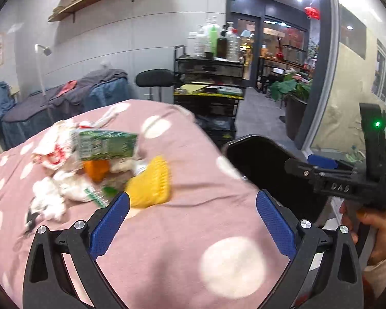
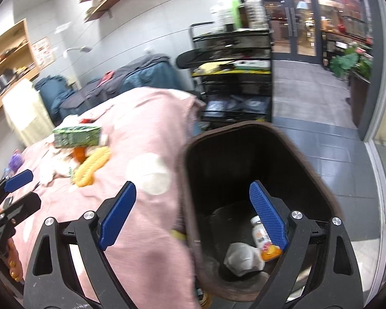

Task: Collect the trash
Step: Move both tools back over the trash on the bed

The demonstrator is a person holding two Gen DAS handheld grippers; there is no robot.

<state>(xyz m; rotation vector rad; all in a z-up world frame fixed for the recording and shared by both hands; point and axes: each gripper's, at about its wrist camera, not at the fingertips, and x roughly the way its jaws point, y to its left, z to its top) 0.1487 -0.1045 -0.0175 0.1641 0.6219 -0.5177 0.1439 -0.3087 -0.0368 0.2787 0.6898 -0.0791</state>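
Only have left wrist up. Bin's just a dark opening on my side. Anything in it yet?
Observer: Yes. Right wrist looks down into the bin: a crumpled white wad lies at the bottom.
Operator: Anything else?
Observer: A small white bottle with an orange end, beside the wad.
Operator: Right tongs holding something?
Observer: No. The right tongs are open and empty, straddling the bin's near rim.

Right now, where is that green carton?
The green carton lies on the pink dotted bedcover, on top of the trash pile, left of the black bin. An orange item and a yellow one lie just below it.
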